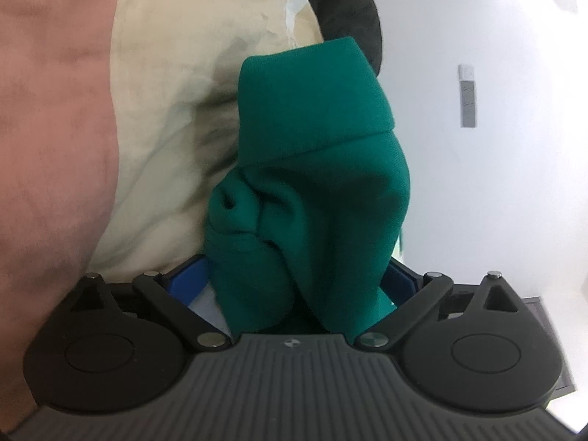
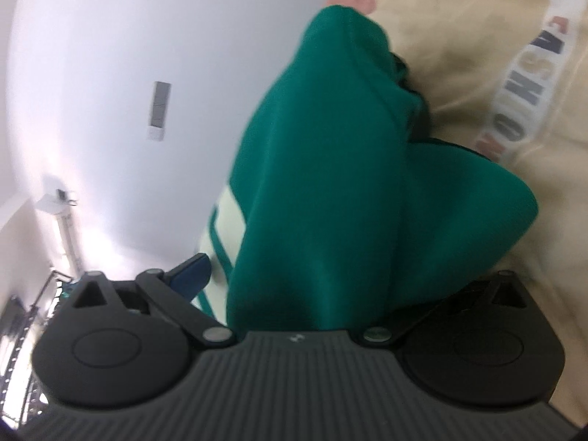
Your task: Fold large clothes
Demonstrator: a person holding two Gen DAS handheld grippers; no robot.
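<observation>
A dark green garment (image 1: 312, 154) lies bunched in thick folds straight ahead of my left gripper (image 1: 294, 275) and runs down between its blue fingers (image 1: 183, 283). The jaws stand wide and a pale gap shows beside the left finger, so the pads do not press the cloth. In the right wrist view the same green garment (image 2: 330, 169), with a white stripe (image 2: 228, 213) on it, drapes over my right gripper (image 2: 305, 279). Its left blue finger (image 2: 191, 275) stands apart from the cloth. The right finger is hidden under the fabric.
Cream fabric (image 1: 165, 128) lies behind the green garment, with a lettered white band (image 2: 514, 92) across it. A pink surface (image 1: 47, 128) fills the left side. Something black (image 1: 349, 3) lies beyond. A white wall with a grey panel (image 1: 467, 95) and a metal rack (image 2: 22, 330) are nearby.
</observation>
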